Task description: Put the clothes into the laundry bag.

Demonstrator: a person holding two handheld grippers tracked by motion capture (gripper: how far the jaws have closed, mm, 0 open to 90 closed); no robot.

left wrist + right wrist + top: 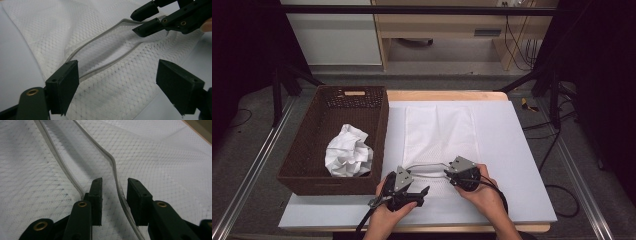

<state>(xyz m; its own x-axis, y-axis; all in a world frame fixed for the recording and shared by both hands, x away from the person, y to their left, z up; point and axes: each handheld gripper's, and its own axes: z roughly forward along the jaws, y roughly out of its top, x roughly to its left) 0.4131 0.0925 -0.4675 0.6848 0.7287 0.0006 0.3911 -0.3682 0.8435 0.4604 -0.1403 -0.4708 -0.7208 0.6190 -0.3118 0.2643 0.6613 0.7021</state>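
White mesh laundry bag [439,132] on table, left gripper [117,82] wide open over it, right gripper [114,200] part-open, straddling zipper edge [113,167], not clamped

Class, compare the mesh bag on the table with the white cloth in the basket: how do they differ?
The mesh bag lies spread flat on the table; the white cloth sits crumpled in the basket. The bag shows netting and a grey-edged opening; the cloth looks plain. Both are white.

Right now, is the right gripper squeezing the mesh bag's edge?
Apart. The right gripper view shows the right gripper open around the mesh bag's edge, with gaps on both sides.
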